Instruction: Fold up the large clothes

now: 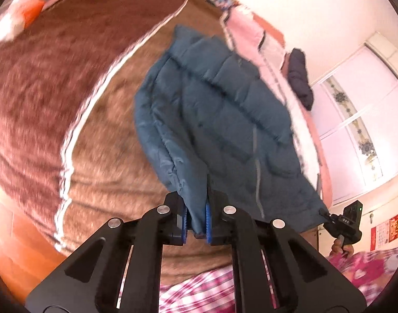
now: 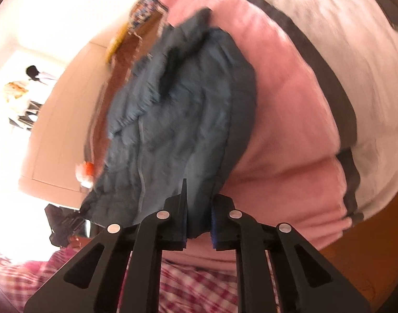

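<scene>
Both tongs were pinching the hem of a blue padded jacket (image 1: 214, 120). The left tongs (image 1: 196, 224) had its blue pads pressed on one hem corner; the right tongs (image 2: 199, 224) clamped the opposite corner. The jacket stretched away from them over a bed, above a brown blanket (image 1: 68, 83) and a pink quilt (image 2: 285, 120). A white wardrobe (image 1: 360, 114) stood beyond.

I count one blue-grey puffer jacket (image 1: 219, 120), two grippers, my left gripper (image 1: 196, 221) and right gripper (image 2: 199, 224), one brown blanket (image 1: 42, 91) and one pink blanket (image 2: 285, 135).
</scene>
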`<action>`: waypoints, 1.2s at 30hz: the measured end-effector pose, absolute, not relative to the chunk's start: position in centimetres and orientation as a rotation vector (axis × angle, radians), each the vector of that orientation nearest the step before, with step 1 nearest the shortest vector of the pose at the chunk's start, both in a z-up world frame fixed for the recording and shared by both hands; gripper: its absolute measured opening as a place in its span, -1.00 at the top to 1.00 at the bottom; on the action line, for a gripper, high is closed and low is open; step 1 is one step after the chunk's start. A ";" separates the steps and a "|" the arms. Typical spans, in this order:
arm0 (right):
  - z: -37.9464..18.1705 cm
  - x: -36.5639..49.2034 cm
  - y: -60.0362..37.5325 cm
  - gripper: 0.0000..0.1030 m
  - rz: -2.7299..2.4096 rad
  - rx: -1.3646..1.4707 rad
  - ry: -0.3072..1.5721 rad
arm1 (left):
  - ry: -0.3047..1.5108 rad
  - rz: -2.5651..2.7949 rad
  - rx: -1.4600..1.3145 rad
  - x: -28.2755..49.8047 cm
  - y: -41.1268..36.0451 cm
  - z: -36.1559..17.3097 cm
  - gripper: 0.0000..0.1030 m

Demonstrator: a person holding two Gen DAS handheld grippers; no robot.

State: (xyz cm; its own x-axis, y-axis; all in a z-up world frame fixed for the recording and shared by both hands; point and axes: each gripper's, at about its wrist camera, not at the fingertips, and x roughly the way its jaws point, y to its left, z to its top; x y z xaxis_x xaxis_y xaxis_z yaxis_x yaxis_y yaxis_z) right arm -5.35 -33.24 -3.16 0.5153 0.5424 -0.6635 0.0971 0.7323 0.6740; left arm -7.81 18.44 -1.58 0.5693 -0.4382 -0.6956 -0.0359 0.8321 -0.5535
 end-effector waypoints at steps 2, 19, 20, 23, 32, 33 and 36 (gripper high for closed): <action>-1.8 -4.9 -33.3 0.73 0.309 0.721 0.972 | 0.913 -0.259 -0.552 -7.1 18.4 -0.2 0.82; 10.5 15.2 -34.8 0.73 0.299 0.641 0.765 | 0.714 -0.244 -0.494 13.2 18.3 12.3 0.81; 10.8 16.8 -34.8 0.73 0.284 0.635 0.762 | 0.710 -0.236 -0.493 14.6 18.2 12.7 0.81; 11.9 22.6 -34.8 0.73 0.241 0.645 0.745 | 0.702 -0.199 -0.487 19.8 17.8 13.6 0.81; 9.5 38.3 -34.2 0.73 0.089 0.605 0.773 | 0.759 -0.060 -0.431 35.5 16.8 11.2 0.81; 8.5 39.9 -34.0 0.73 0.068 0.590 0.786 | 0.772 -0.047 -0.422 36.8 16.6 10.4 0.81; 5.4 43.5 -33.9 0.73 0.023 0.596 0.815 | 0.803 -0.006 -0.401 39.9 16.1 7.8 0.81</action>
State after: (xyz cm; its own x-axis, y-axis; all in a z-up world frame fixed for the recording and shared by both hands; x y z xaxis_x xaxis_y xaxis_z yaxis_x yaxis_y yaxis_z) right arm 43.46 -33.86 5.45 0.6949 0.2419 -0.6772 0.2041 0.8367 0.5083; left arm 39.95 16.08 7.79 0.6987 -0.1563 -0.6981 -0.1450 0.9247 -0.3521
